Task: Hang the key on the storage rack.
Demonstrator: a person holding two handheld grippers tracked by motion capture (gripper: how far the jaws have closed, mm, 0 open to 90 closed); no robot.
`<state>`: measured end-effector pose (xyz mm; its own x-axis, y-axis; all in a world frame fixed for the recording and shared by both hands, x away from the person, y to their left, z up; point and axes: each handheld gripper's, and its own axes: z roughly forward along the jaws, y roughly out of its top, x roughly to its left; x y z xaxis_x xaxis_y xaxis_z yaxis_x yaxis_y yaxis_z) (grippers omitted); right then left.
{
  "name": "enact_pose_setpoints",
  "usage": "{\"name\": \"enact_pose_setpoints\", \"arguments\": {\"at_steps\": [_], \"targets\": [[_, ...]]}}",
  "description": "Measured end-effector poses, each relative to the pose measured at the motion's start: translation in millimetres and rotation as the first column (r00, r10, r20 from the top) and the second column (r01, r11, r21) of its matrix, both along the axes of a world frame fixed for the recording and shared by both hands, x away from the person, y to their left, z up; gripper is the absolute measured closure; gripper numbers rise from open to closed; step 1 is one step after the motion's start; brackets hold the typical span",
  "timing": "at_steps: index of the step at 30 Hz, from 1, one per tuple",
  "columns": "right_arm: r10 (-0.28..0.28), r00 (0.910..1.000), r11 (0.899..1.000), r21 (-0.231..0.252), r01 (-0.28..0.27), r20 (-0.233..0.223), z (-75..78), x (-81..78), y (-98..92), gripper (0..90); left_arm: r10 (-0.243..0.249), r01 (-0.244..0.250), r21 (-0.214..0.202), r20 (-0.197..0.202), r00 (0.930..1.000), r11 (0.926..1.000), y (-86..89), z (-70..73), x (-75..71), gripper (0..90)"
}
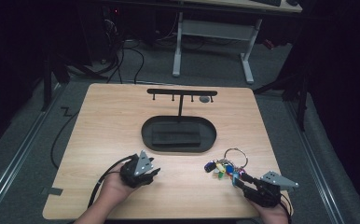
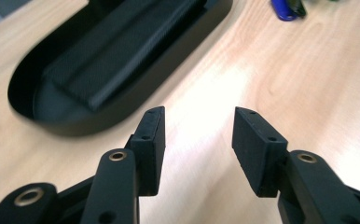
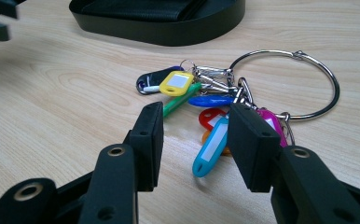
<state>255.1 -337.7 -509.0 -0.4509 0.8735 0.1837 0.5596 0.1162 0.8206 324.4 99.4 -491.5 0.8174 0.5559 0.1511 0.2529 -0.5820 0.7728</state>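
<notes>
On the near right of the bench (image 1: 103, 116), a key ring (image 3: 285, 84) with coloured tags (image 3: 211, 144) is lying flat, just in front of the right tongs (image 3: 194, 140), whose jaws are held apart with nothing clamped. The left tongs (image 2: 199, 135) are also parted and empty, near the black oval tray (image 2: 122, 100) of the hook stand (image 1: 182, 92). The approach to the bunch is judged to be in hand; next, a jaw must be slid under the ring before it is closed.
</notes>
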Motion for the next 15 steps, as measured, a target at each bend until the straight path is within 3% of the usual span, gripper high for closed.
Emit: {"name": "enact_pose_setpoints", "arguments": {"at_steps": [5,7,8,11,12,15], "targets": [[0.005,1.0,1.0,-0.004,-0.005,-0.002,-1.1,0.4,-0.1,56.9,0.056,-0.06,-0.081,-0.047,0.9973,0.9949,32.9,-7.6,-17.2,53.8],[0.024,0.9997,1.0,-0.008,-0.024,0.004,-1.6,0.3,-0.1,55.9,0.109,-0.118,-0.138,-0.071,0.9915,0.9834,60.0,-14.3,-28.0,51.0],[0.024,0.9997,1.0,-0.008,-0.024,0.004,-1.6,0.3,-0.1,55.9,0.109,-0.118,-0.138,-0.071,0.9915,0.9834,60.0,-14.3,-28.0,50.1],[0.019,0.9998,1.0,-0.012,-0.019,-0.004,-3.2,0.6,0.6,55.8,0.162,-0.183,-0.2,-0.113,0.9802,0.9625,81.7,-23.6,-36.7,47.6],[0.008,1.0,1.0,-0.022,-0.008,-0.003,-3.2,0.3,1.0,55.8,0.168,-0.199,-0.217,-0.151,0.9741,0.9558,89.2,-24.6,-37.7,44.9],[-0.004,1.0,1.0,-0.027,0.004,-0.001,-2.0,-0.7,1.4,55.7,0.172,-0.205,-0.226,-0.157,0.9725,0.9523,92.6,-23.7,-38.4,41.6]]}}
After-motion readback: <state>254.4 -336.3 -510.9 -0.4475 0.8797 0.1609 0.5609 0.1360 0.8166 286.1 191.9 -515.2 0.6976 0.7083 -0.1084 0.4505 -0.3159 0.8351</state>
